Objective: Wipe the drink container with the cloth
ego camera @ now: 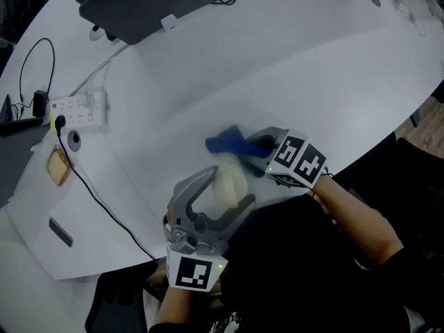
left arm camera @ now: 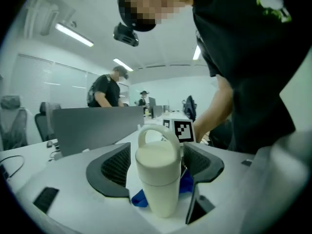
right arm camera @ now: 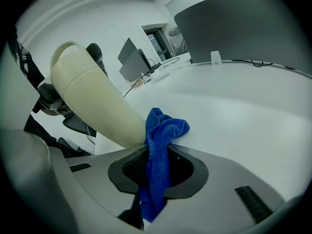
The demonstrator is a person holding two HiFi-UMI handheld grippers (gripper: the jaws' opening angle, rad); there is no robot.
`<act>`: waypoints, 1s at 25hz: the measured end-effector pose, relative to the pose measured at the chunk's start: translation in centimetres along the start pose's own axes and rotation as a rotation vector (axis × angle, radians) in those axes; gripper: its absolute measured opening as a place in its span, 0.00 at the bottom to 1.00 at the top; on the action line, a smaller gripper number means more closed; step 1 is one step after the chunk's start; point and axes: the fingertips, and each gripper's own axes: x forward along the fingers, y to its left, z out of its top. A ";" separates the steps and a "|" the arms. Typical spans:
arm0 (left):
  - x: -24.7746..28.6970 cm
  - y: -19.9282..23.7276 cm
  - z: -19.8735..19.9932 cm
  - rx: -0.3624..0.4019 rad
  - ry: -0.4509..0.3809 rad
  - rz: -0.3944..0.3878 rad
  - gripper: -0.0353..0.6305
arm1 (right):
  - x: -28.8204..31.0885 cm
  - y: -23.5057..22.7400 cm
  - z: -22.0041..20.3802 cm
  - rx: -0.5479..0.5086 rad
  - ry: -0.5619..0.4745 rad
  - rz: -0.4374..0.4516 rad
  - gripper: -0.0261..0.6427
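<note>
A cream drink container (ego camera: 229, 186) with a loop handle stands upright on the white table (ego camera: 291, 68). My left gripper (ego camera: 231, 186) is open, with one jaw on each side of the container (left arm camera: 158, 179) and a gap showing at both sides. My right gripper (ego camera: 255, 148) is shut on a blue cloth (ego camera: 225, 143). In the right gripper view the cloth (right arm camera: 161, 150) hangs bunched between the jaws, and its free end lies against the lower side of the container (right arm camera: 92, 101). A bit of the cloth (left arm camera: 139, 199) shows behind the container's base.
A white power strip (ego camera: 80, 109) with a black cable lies at the table's left. A dark phone (ego camera: 61, 231) rests near the front left edge. A dark grey panel (ego camera: 152, 2) stands at the back. The table edge curves close behind both grippers.
</note>
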 end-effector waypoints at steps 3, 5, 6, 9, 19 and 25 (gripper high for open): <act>-0.2 0.8 -0.4 -0.059 0.023 0.231 0.52 | 0.0 -0.2 0.2 -0.002 -0.004 -0.004 0.14; 0.1 1.1 -0.1 -0.096 0.012 0.314 0.52 | 0.1 -0.1 0.2 0.006 -0.017 -0.018 0.14; 0.3 1.1 0.1 -0.109 0.000 0.329 0.49 | 0.1 -0.1 0.2 0.025 -0.029 -0.021 0.14; 0.8 0.8 0.6 -0.089 -0.020 0.267 0.48 | -2.0 -0.4 1.2 0.218 -0.153 0.023 0.14; 1.2 -0.4 0.4 0.071 0.009 -0.378 0.48 | -9.8 3.6 8.6 0.264 -0.428 0.244 0.14; 1.5 -0.5 0.5 0.053 0.008 -0.411 0.48 | -1.9 -0.4 2.3 0.185 -0.134 0.042 0.13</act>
